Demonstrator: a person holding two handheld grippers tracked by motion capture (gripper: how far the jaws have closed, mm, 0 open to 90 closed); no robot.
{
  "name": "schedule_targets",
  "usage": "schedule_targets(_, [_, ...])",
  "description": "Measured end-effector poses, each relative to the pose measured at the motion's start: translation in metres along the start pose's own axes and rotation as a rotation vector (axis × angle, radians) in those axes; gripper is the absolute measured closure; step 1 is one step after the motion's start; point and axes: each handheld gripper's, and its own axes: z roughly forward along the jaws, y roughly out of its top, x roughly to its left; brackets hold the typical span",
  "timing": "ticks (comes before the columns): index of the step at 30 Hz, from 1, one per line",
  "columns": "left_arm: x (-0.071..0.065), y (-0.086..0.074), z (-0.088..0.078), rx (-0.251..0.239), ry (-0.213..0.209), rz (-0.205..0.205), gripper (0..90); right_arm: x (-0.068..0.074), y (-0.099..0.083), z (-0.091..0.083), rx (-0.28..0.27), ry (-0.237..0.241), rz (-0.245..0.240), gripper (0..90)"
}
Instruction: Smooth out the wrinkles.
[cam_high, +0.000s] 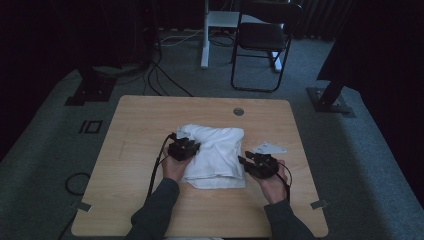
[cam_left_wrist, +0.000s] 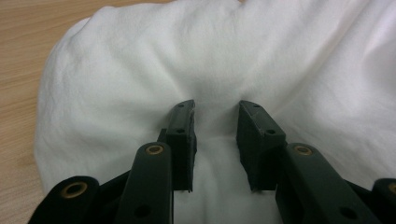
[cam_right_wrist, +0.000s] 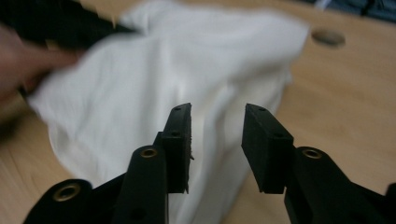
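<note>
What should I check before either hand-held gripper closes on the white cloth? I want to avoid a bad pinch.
1. Left hand-held gripper open: ok, a gap shows between its jaws.
2. Fabric between the left jaws: ok, the white cloth puckers into a ridge in that gap.
3. Right hand-held gripper open: ok, jaws apart.
4. Right jaws touching the cloth: cannot tell, they point at its edge, but the view is blurred.
5. Cloth fully on the table: ok, none hangs off.
6. Small white piece near the right gripper clear of the jaws: ok, it lies apart on the table.
</note>
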Motion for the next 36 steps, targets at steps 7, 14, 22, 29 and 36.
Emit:
schedule_targets(7, [-0.001, -0.001, 0.000, -0.005, 0.004, -0.001, 67.7, -0.015, 0.003, 0.053, 0.018, 0.054, 0.058, 51.5])
schedule_targets(14, [0.000, -0.001, -0.001, -0.012, -0.002, 0.005, 67.6, -0.027, 0.006, 0.065, -0.012, 0.044, 0.090, 86.0])
schedule_targets(22, [-0.007, 0.003, -0.004, -0.014, 0.012, 0.024, 63.3, -0.050, 0.006, 0.047, -0.017, -0.123, 0.175, 74.4])
schedule_targets(29, [-0.032, 0.014, -0.034, -0.112, 0.013, 0.074, 53.2, -0.045, 0.017, 0.027, -0.153, -0.058, 0.137, 55.0])
schedule_targets(36, [-0.062, 0.002, -0.044, -0.135, -0.091, 0.130, 55.5, -0.024, 0.031, 0.058, -0.095, 0.035, 0.014, 53.3])
